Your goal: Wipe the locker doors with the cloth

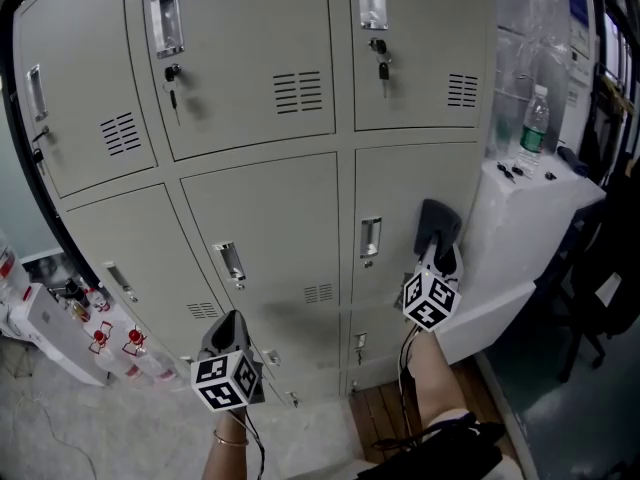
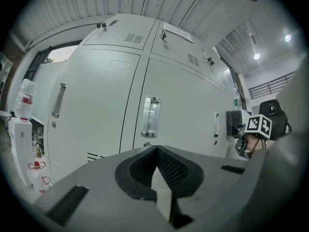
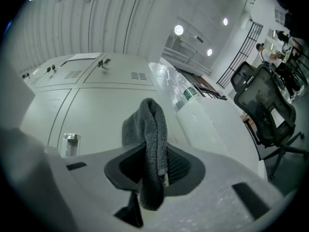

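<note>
A bank of pale grey locker doors [image 1: 270,218] fills the head view. My right gripper [image 1: 438,240] is shut on a dark grey cloth [image 1: 438,220], held up by the middle-row right door [image 1: 420,183], just right of its metal handle [image 1: 370,238]. Whether the cloth touches the door I cannot tell. In the right gripper view the folded cloth [image 3: 148,139] stands pinched between the jaws of the right gripper [image 3: 152,161]. My left gripper [image 1: 230,323] hangs lower, before the bottom doors. Its jaws are shut and hold nothing [image 2: 156,152], facing a door handle [image 2: 150,116].
A white cabinet [image 1: 530,228] stands right of the lockers with a water bottle [image 1: 535,118] on top. A black office chair [image 3: 268,105] sits further right. White boxes and bottles [image 1: 60,318] crowd the floor at left. Keys hang in the upper locks [image 1: 382,68].
</note>
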Demonstrator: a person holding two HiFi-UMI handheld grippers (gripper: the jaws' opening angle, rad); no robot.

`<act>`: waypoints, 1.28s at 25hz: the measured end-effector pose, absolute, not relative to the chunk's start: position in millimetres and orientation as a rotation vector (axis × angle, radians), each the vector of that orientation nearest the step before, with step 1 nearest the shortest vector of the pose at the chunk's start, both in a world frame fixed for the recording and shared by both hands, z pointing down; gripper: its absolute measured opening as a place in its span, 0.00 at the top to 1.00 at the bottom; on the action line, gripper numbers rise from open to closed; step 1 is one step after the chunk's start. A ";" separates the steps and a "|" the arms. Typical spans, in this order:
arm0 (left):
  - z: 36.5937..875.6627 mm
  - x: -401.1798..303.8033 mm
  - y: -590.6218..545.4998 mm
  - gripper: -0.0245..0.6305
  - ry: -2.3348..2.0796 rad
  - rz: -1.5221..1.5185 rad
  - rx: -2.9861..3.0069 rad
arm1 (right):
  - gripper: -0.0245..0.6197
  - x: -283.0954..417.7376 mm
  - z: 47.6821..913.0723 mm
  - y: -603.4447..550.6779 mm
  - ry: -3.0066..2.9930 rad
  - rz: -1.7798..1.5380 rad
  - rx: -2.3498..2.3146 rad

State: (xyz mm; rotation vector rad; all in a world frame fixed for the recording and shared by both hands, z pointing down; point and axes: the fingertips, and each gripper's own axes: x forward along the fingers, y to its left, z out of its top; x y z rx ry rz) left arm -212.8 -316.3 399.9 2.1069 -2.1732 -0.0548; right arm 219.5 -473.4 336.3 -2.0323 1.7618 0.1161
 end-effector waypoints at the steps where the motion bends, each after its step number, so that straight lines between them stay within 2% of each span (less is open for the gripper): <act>1: 400.3 -213.2 -316.6 0.96 -2.174 -0.050 2.108 | 0.84 225.4 337.4 -474.6 1.750 0.113 -2.044; 14: 398.2 -220.0 -323.8 0.96 -2.187 -0.024 2.112 | 0.84 292.9 343.8 -487.0 1.633 0.141 -2.199; 21: 401.3 -218.7 -328.8 0.96 -2.175 -0.034 2.120 | 0.84 302.3 345.5 -483.8 1.615 0.101 -2.196; 25: 406.0 -221.0 -328.9 0.96 -2.171 -0.042 2.105 | 0.84 264.9 340.6 -460.5 1.687 0.080 -2.052; 32: 412.9 -226.8 -329.0 0.96 -2.169 -0.058 2.086 | 0.84 141.7 341.2 -423.2 1.937 0.117 -1.780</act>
